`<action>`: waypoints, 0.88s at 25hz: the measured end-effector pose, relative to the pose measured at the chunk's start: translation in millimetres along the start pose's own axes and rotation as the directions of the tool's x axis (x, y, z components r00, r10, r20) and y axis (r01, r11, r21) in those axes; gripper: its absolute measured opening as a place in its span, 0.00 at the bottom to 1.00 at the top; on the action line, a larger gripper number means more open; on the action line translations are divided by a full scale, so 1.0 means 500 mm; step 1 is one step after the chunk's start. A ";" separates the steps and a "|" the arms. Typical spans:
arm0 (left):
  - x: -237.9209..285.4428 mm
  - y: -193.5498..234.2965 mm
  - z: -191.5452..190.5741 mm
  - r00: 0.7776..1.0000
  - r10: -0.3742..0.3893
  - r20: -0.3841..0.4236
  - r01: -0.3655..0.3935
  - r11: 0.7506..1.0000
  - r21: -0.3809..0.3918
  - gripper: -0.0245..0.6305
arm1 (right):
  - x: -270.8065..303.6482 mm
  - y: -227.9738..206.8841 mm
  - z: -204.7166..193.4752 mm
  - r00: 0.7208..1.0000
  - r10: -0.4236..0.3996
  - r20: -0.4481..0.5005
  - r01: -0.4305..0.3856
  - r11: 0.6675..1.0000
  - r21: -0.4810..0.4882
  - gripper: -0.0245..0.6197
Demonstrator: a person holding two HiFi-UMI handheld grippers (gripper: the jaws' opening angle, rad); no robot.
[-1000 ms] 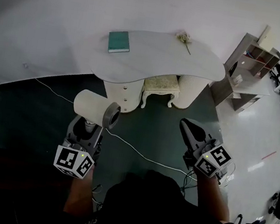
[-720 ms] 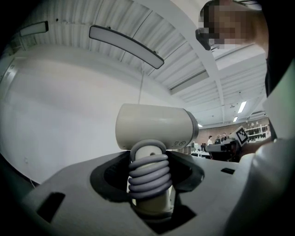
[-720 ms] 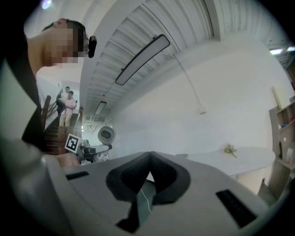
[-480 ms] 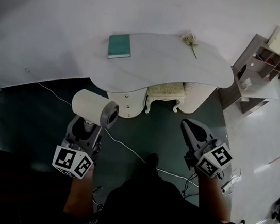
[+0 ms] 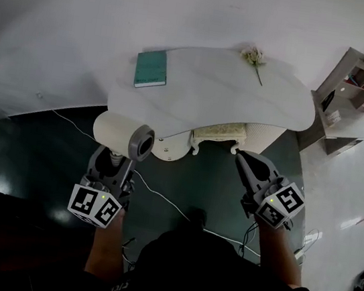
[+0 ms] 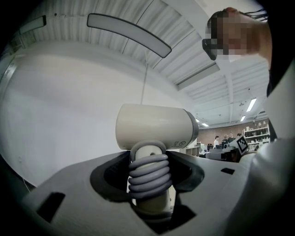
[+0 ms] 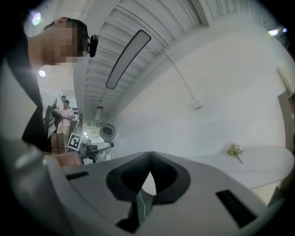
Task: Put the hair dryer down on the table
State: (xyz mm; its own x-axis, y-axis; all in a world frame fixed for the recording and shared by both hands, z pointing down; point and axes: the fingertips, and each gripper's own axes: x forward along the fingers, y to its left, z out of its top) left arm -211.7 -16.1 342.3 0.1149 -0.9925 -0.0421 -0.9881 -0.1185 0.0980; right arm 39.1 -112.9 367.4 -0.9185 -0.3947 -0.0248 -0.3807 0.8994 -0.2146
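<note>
The cream hair dryer with a grey nozzle stands upright over the dark floor, just in front of the white table. My left gripper is shut on its handle. In the left gripper view the dryer's body rises above the jaws, which clamp the handle and its coiled grey cord. My right gripper is shut and holds nothing, level with the table's front edge. From the right gripper view the jaw tips meet, and the dryer shows small at the left.
A teal book lies at the table's left and a dried flower at its back right. A cushioned stool stands under the table. A white cable runs over the floor. Wooden shelves stand at the right.
Both grippers have moved toward the table with the dryer still held. The table now sits larger and closer in the head view, its front edge just beyond the dryer.
</note>
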 end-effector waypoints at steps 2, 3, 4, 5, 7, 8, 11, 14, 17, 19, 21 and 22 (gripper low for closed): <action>0.034 -0.005 0.002 1.000 0.002 0.000 -0.002 1.000 0.007 0.38 | 0.011 -0.030 0.003 1.000 0.016 0.000 -0.016 1.000 0.005 0.05; 0.050 -0.010 0.004 1.000 0.005 -0.002 -0.005 1.000 0.007 0.38 | 0.015 -0.045 0.003 1.000 0.021 -0.001 -0.021 1.000 0.009 0.05; 0.064 -0.014 0.005 1.000 0.005 -0.004 -0.005 1.000 0.005 0.38 | 0.018 -0.061 0.002 1.000 0.022 -0.002 -0.022 1.000 0.012 0.05; 0.077 -0.018 0.005 1.000 0.004 -0.007 -0.004 1.000 0.002 0.38 | 0.021 -0.075 0.001 1.000 0.021 -0.003 -0.021 1.000 0.017 0.05; 0.099 -0.022 0.000 1.000 0.001 -0.012 -0.001 1.000 0.000 0.38 | 0.027 -0.098 -0.001 1.000 0.018 -0.004 -0.018 0.999 0.029 0.05; 0.107 -0.021 -0.003 1.000 0.001 -0.016 -0.001 1.000 0.000 0.38 | 0.031 -0.105 -0.001 1.000 0.019 -0.004 -0.019 0.999 0.033 0.05; 0.127 -0.014 -0.011 1.000 0.009 -0.024 -0.009 1.000 -0.006 0.38 | 0.039 -0.117 0.001 0.999 0.031 -0.008 -0.031 0.999 0.038 0.05; 0.149 -0.008 -0.015 1.000 0.007 -0.026 -0.008 1.000 -0.011 0.38 | 0.044 -0.135 0.003 1.000 0.026 -0.017 -0.026 0.999 0.036 0.05; 0.176 0.008 -0.021 0.999 0.000 -0.034 0.000 1.000 -0.008 0.38 | 0.055 -0.156 0.004 1.000 0.008 -0.024 -0.008 0.999 0.039 0.05; 0.197 0.022 -0.025 0.999 -0.008 -0.035 0.008 1.000 -0.011 0.38 | 0.069 -0.173 0.007 1.000 -0.004 -0.026 0.005 0.999 0.038 0.05; 0.222 0.038 -0.026 0.999 -0.019 -0.034 0.018 1.000 -0.015 0.38 | 0.089 -0.190 0.008 0.999 -0.014 -0.029 0.015 0.999 0.030 0.05; 0.235 0.049 -0.026 0.999 -0.023 -0.032 0.023 1.000 -0.016 0.38 | 0.103 -0.198 0.009 0.999 -0.017 -0.032 0.018 1.000 0.026 0.05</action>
State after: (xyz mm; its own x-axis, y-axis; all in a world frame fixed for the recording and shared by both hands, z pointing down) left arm -220.8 -135.9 352.6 0.1411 -0.9899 -0.0130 -0.9835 -0.1417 0.1125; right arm 29.9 -223.1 382.8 -0.9149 -0.4036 0.0101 -0.3940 0.8871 -0.2404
